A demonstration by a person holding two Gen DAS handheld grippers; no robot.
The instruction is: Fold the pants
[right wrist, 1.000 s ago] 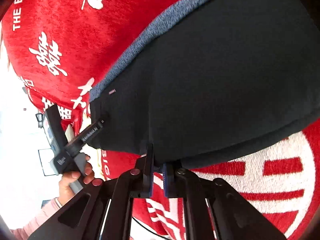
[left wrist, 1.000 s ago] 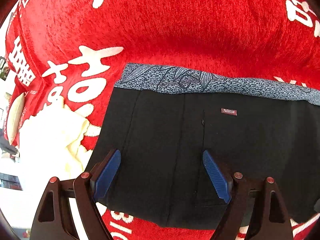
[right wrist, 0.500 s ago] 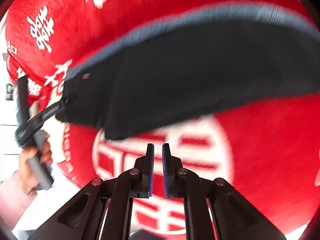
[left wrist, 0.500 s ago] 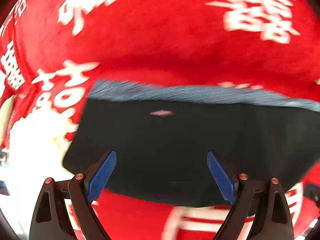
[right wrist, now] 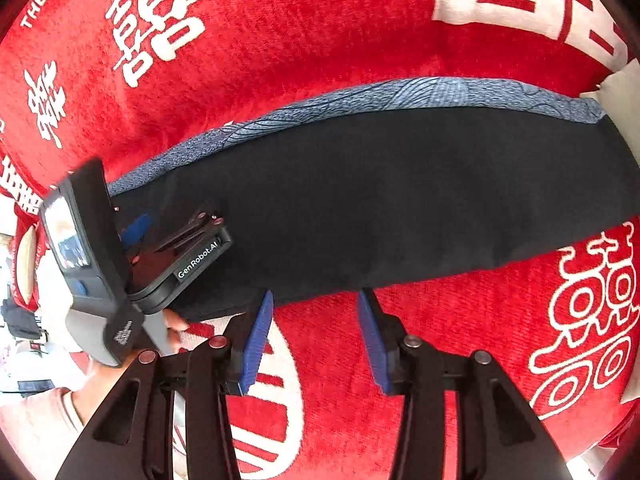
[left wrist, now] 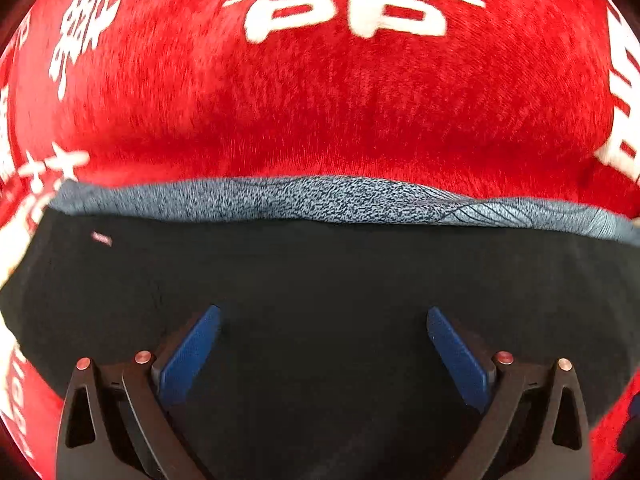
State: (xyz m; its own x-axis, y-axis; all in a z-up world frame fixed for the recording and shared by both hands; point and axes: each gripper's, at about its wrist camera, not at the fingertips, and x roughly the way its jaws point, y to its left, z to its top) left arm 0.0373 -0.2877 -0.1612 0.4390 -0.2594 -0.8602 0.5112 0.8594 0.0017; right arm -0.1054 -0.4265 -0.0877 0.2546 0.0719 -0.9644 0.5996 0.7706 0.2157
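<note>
- On my right wrist view, the right gripper [right wrist: 314, 334] has its blue pads spread apart with nothing between them, hovering over the red cloth [right wrist: 420, 360] just short of the near edge of the pants [right wrist: 400, 200].
- On my left wrist view, the left gripper [left wrist: 322, 350] is also wide apart, both pads over the black fabric of the pants [left wrist: 320, 280]; I cannot tell if they touch it.
- From the right, I see the left gripper [right wrist: 168, 240] over the pants' left end, its body lettered "GenRobot.AI".
- The pants lie folded in a long black band across the cloth.
- A small pink label [left wrist: 101, 238] sits near their left end, too blurred to read.
- Along the far edge runs a blue-grey patterned strip [left wrist: 320, 200].
- Beyond, the cloth carries white Chinese characters [left wrist: 352, 0] and "THE" [right wrist: 34, 10].
</note>
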